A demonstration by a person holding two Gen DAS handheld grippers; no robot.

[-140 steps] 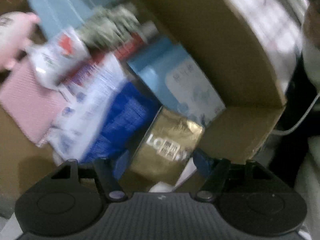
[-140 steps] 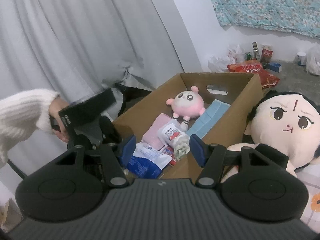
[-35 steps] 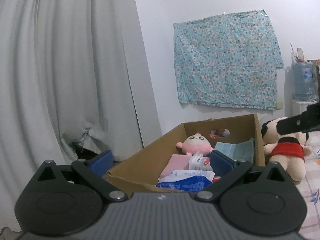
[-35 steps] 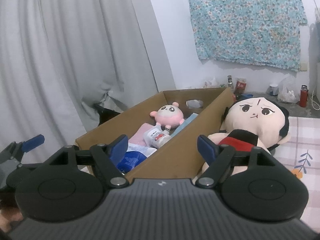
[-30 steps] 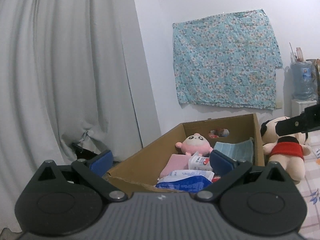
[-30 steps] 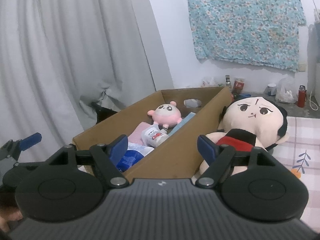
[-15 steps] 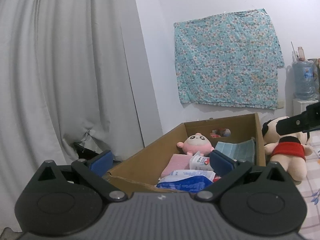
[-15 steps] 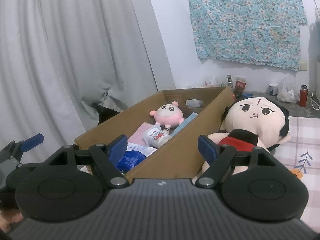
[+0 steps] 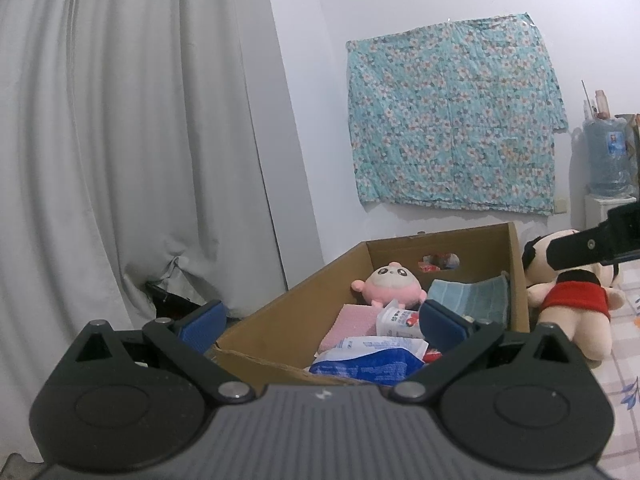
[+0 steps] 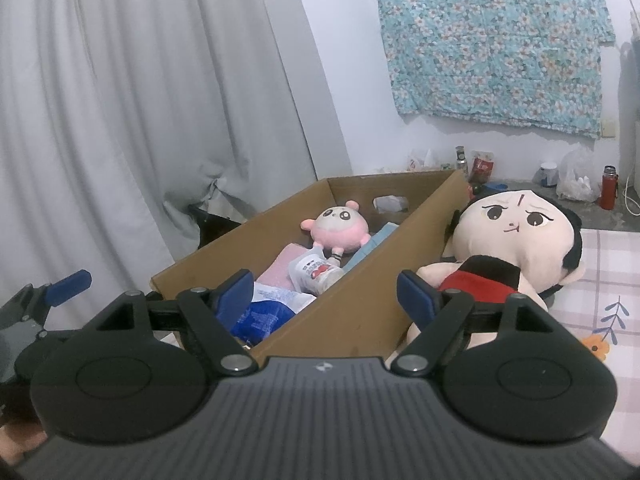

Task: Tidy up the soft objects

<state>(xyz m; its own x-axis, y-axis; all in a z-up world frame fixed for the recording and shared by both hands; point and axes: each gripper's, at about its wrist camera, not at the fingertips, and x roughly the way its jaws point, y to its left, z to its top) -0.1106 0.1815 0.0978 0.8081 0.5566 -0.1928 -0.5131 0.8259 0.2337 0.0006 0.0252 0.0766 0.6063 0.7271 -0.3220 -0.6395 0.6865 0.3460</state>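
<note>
The big doll (image 10: 516,248) lies just beside the cardboard box (image 10: 360,304), outside it. It looks soft and light; grab its red tummy. The right gripper (image 10: 326,294) and left gripper (image 9: 320,320) both gape wide, holding nothing.

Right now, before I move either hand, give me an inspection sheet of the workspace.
Surface: checked bedsheet, floral print, beside the box.
Job's things: cardboard box holds a pink plush, pink cloth, blue folded cloth, white pouch and blue-and-white packs; the big doll lies outside, against the box's right wall.
Clutter: bottles, bags and a red flask on the floor by the wall.
Grippers: left gripper and right gripper both open, empty, short of the box.
Cables: white cord at far right.
Surroundings: grey curtain, floral cloth on wall, water jug.
</note>
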